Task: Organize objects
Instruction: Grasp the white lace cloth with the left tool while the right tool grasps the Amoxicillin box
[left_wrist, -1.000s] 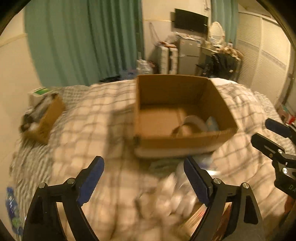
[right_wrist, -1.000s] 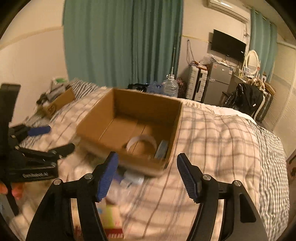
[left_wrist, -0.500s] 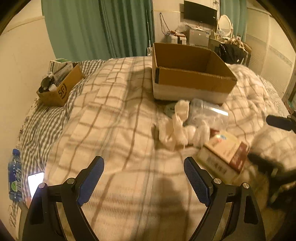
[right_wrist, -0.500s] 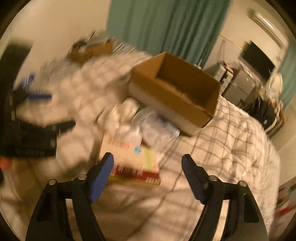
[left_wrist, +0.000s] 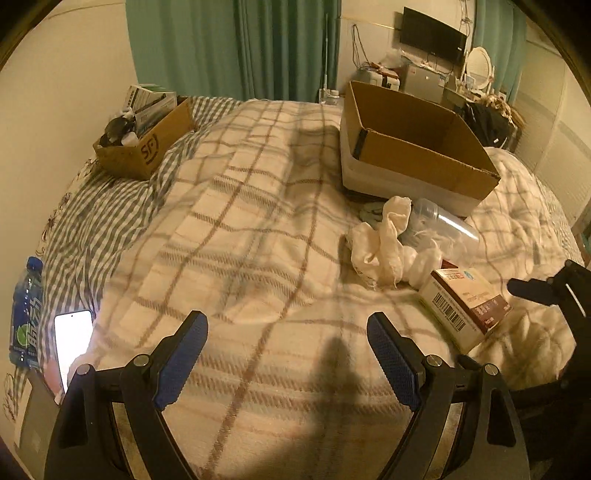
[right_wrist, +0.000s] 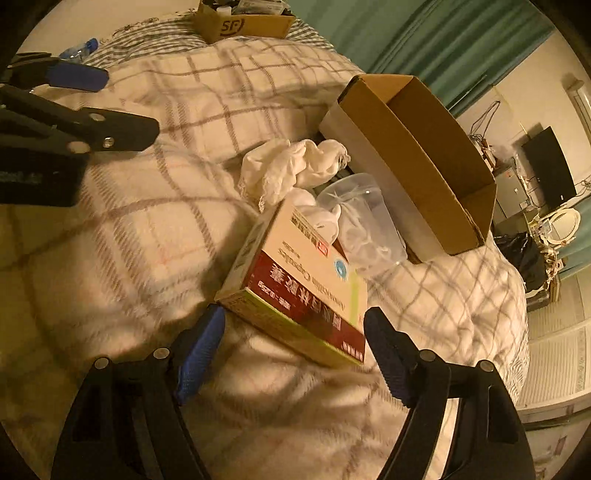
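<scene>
An open cardboard box (left_wrist: 417, 147) stands on the checked blanket; it also shows in the right wrist view (right_wrist: 417, 155). In front of it lie a white cloth (left_wrist: 384, 243), a clear plastic cup (left_wrist: 439, 221) on its side and a red-and-white medicine carton (left_wrist: 465, 302). In the right wrist view the carton (right_wrist: 303, 280) lies just ahead of my right gripper (right_wrist: 295, 325), which is open, its fingertips on either side of the carton's near end. The cloth (right_wrist: 291, 166) and cup (right_wrist: 365, 221) lie beyond. My left gripper (left_wrist: 288, 332) is open and empty over bare blanket.
A smaller cardboard box (left_wrist: 147, 136) full of items sits at the far left of the bed. A blue water bottle (left_wrist: 24, 314) and a lit phone (left_wrist: 74, 339) lie at the left edge. A TV, fridge and green curtains stand behind the bed.
Both grippers have pulled back from the open box. The right gripper has dropped low and close to the medicine carton. The left gripper has settled over bare blanket.
</scene>
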